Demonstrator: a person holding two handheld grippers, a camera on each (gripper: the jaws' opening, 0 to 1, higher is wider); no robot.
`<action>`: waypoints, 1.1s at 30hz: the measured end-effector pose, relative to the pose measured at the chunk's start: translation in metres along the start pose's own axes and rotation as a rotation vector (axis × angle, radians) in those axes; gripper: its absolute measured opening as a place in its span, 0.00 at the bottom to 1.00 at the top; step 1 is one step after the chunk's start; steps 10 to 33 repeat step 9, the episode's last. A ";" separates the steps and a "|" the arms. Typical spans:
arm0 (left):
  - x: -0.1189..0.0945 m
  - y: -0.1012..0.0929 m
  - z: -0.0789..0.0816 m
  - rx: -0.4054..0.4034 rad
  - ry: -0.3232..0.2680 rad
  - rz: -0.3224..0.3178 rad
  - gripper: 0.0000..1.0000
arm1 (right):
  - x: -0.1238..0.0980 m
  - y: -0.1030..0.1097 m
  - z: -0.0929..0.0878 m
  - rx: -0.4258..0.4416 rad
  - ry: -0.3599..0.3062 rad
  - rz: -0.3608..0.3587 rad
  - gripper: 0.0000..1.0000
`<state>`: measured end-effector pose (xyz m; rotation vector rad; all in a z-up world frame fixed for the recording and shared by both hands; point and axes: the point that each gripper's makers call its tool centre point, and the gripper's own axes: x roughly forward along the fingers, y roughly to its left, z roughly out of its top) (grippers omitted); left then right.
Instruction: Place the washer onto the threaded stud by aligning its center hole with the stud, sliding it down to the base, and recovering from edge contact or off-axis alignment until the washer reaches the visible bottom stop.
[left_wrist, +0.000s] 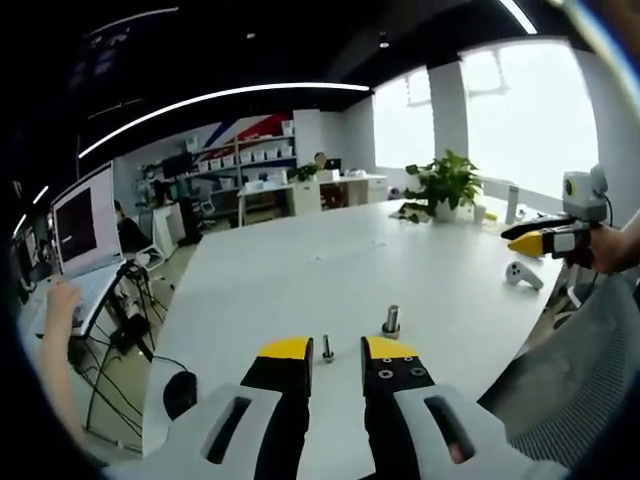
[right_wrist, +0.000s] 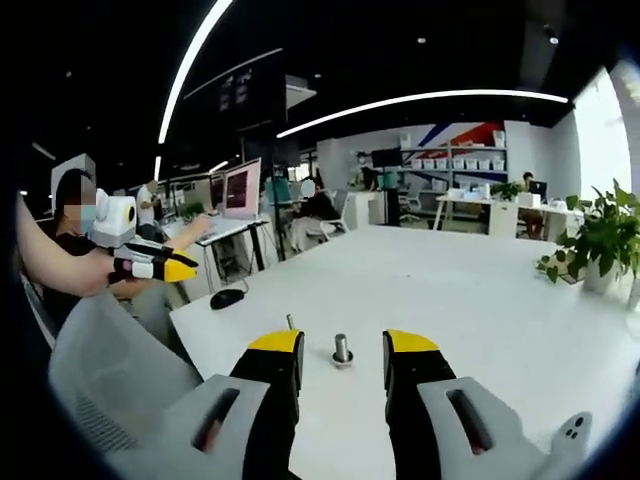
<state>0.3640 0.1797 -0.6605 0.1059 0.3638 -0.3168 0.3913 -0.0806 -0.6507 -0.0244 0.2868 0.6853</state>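
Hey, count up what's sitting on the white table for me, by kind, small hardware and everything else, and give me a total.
Thick stud with base: 1
Thin threaded stud: 1
Computer mouse: 1
White handheld controller: 1
Potted plant: 1
Total: 5
The far end of the table is too small to tally.

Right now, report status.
Left gripper and right gripper open, empty. Thick threaded stud and thin stud upright on table. Nothing blocking.

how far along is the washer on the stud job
Hardly begun, by the look of it. Both tools, left and right, are open and hold nothing above the white table. A thin stud and a thicker bolt stand upright there. Whether a washer sits at either base is unclear.
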 end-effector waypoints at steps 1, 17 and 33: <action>0.000 0.000 0.001 -0.002 -0.005 0.002 0.17 | -0.001 0.001 0.000 0.005 -0.002 0.000 0.33; -0.002 0.006 0.002 -0.019 -0.032 0.011 0.17 | 0.004 0.012 -0.003 -0.079 0.009 0.029 0.33; -0.002 0.006 0.002 -0.019 -0.032 0.011 0.17 | 0.004 0.012 -0.003 -0.079 0.009 0.029 0.33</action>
